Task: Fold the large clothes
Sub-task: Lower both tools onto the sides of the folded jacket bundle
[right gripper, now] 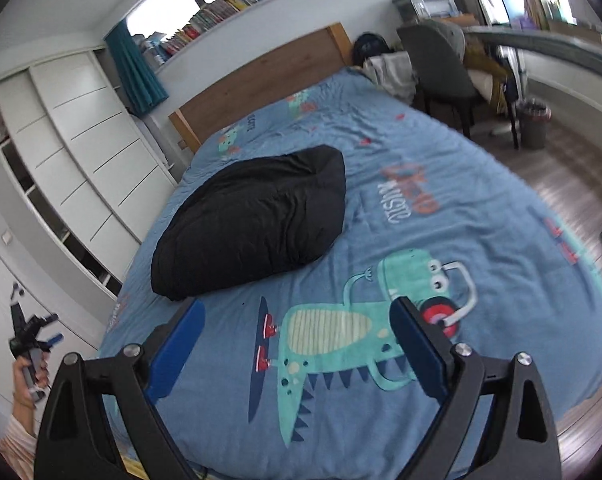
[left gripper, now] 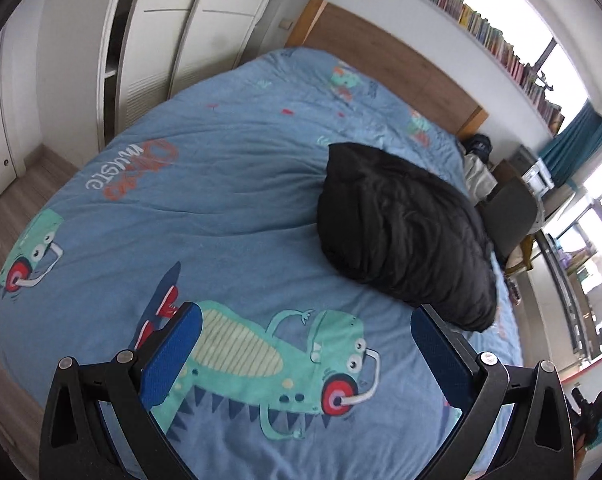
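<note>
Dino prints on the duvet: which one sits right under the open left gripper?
The full-body green dino with red headphones, framed between the left gripper fingers. The others lie farther off: one at the duvet's left edge, others near the headboard.

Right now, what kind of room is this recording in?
A bedroom, likely a child's: a bed with a dinosaur-print blue duvet and wooden headboard, a white wardrobe, and a folded black garment on the bed.
</note>
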A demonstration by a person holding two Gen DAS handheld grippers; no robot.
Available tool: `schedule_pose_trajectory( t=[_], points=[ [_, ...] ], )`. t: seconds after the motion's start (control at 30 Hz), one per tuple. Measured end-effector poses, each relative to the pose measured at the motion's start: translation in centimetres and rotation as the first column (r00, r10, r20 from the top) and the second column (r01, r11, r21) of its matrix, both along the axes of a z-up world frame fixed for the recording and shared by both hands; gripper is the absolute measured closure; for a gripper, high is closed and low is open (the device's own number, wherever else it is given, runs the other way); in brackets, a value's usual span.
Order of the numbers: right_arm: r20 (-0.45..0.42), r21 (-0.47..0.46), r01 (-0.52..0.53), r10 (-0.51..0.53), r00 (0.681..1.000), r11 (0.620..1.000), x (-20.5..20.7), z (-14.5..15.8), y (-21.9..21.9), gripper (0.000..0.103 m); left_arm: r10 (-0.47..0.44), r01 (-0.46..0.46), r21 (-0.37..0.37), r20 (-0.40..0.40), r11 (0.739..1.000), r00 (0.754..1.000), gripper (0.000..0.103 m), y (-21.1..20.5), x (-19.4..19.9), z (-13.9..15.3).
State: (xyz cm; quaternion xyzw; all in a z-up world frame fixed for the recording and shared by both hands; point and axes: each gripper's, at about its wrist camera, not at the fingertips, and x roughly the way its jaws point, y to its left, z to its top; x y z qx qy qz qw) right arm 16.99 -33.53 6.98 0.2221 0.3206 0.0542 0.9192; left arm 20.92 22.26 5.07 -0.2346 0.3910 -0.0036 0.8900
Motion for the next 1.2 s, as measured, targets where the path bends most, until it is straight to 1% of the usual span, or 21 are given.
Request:
schedule_pose_trajectory(
  t=[0.17, 0.27, 0.33, 0.37, 0.57, 0.63, 0.7, 0.73, 0.77, 0.87, 0.97, 1.1, 1.2],
  points=[
    [-0.072, 0.02, 0.001, 0.0, 0.997, 1.0, 5.1, -3.3, -0.9, 0.008, -0.012, 0.013, 0.013, -0.056, 1.0, 0.998, 0.001, -1.2, 5.0, -2.6],
    [-0.115, 0.019, 0.003, -0.001, 0.993, 1.0, 8.3, -5.0, -1.1, 0.008, -0.036, 0.037, 0.012, -0.067, 0.999, 0.997, 0.001, -1.9, 8.2, -3.7],
    [-0.137, 0.03, 0.002, 0.002, 0.991, 1.0, 11.0, -6.1, -1.3, 0.008, -0.067, 0.065, -0.032, -0.068, 0.997, 0.995, 0.001, -2.3, 10.4, -4.6],
    [-0.142, 0.037, 0.0, 0.005, 0.99, 0.999, 12.0, -6.6, -1.4, 0.008, -0.09, 0.085, -0.072, -0.073, 0.994, 0.993, 0.001, -2.4, 12.0, -5.2],
    [-0.148, 0.099, 0.001, 0.013, 0.989, 0.995, 19.0, -8.7, -1.6, 0.006, -0.133, 0.12, -0.188, -0.06, 0.975, 0.989, 0.001, -2.3, 19.2, -7.1],
    [-0.155, 0.124, 0.005, 0.014, 0.988, 0.992, 21.3, -9.5, -1.8, 0.005, -0.166, 0.144, -0.273, -0.059, 0.951, 0.984, 0.001, -2.2, 22.1, -8.2],
    [-0.158, 0.147, 0.022, 0.002, 0.987, 0.989, 23.8, -10.4, -2.0, 0.005, -0.166, 0.136, -0.305, -0.074, 0.943, 0.983, 0.001, -2.1, 24.4, -9.1],
    [-0.157, 0.162, 0.027, -0.001, 0.988, 0.986, 24.8, -10.8, -2.1, 0.004, -0.183, 0.149, -0.327, -0.073, 0.933, 0.981, 0.001, -2.2, 25.6, -9.7],
    [-0.158, 0.176, 0.029, -0.001, 0.987, 0.984, 25.6, -11.1, -2.2, 0.004, -0.191, 0.156, -0.338, -0.073, 0.928, 0.979, 0.001, -2.3, 26.4, -10.0],
    [-0.169, 0.228, 0.034, 0.005, 0.986, 0.973, 29.0, -12.5, -2.3, 0.004, -0.21, 0.168, -0.335, -0.094, 0.927, 0.973, 0.001, -3.1, 28.9, -11.6],
    [-0.185, 0.248, 0.031, 0.016, 0.983, 0.968, 31.7, -13.9, -2.0, 0.003, -0.21, 0.16, -0.338, -0.116, 0.927, 0.971, 0.001, -3.5, 30.5, -13.3],
    [-0.228, 0.31, 0.024, 0.05, 0.972, 0.95, 35.1, -16.8, -1.6, 0.002, -0.234, 0.172, -0.367, -0.13, 0.914, 0.964, 0.001, -4.1, 31.2, -15.6],
    [-0.259, 0.333, 0.036, 0.054, 0.964, 0.942, 36.6, -18.7, -1.5, 0.001, -0.251, 0.178, -0.39, -0.145, 0.903, 0.957, 0.001, -4.5, 31.5, -17.2]
  ],
)
